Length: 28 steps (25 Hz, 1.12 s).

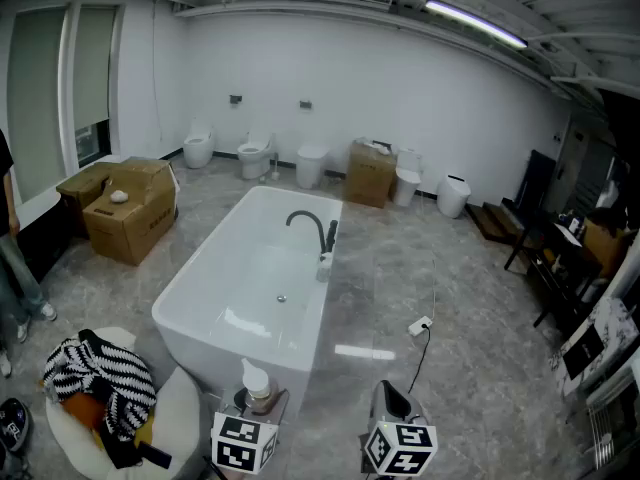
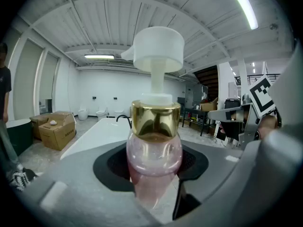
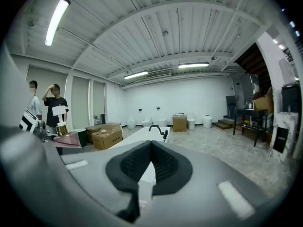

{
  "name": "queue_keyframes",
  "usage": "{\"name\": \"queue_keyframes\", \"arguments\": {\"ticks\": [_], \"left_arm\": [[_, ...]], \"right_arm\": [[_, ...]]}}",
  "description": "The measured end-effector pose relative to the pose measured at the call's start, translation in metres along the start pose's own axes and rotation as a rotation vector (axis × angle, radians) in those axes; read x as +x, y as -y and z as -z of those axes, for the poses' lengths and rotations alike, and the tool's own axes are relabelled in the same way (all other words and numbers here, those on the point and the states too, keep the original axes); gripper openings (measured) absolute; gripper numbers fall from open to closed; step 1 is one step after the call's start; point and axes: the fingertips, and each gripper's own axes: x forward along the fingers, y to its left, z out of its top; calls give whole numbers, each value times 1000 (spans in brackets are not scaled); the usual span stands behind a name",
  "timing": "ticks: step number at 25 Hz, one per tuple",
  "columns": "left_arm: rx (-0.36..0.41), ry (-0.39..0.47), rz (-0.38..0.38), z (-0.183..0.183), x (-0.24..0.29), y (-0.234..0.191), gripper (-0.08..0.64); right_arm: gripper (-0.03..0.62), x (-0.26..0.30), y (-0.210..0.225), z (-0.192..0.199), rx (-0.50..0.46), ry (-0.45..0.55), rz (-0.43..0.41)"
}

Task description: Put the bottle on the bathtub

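Observation:
A pump bottle [image 2: 154, 150] with a pink body, gold collar and white pump head stands upright between the jaws of my left gripper [image 2: 154, 167], which is shut on it. In the head view the bottle [image 1: 257, 386] and left gripper [image 1: 255, 408] sit at the bottom edge, just in front of the near end of the white bathtub [image 1: 195, 268]. The tub has a black faucet [image 1: 312, 226] on its right rim. My right gripper [image 1: 392, 405] is to the right of the bottle, its black pads [image 3: 163, 167] meeting at the tips with nothing between them.
Cardboard boxes [image 1: 125, 208] stand left of the tub, and toilets [image 1: 255, 153] and another box [image 1: 370, 173] line the back wall. A striped cloth [image 1: 100, 378] lies on a white seat at the lower left. A cable plug [image 1: 420, 325] lies right of the tub. Two people [image 3: 54, 105] stand at the left.

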Motion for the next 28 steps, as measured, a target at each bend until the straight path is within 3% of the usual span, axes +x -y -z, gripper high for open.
{"name": "queue_keyframes", "arguments": {"ticks": [18, 28], "left_arm": [[2, -18, 22, 18, 5, -7, 222], [11, -52, -6, 9, 53, -5, 222]], "right_arm": [[2, -1, 9, 24, 71, -23, 59], [2, 47, 44, 21, 106, -41, 44]]}}
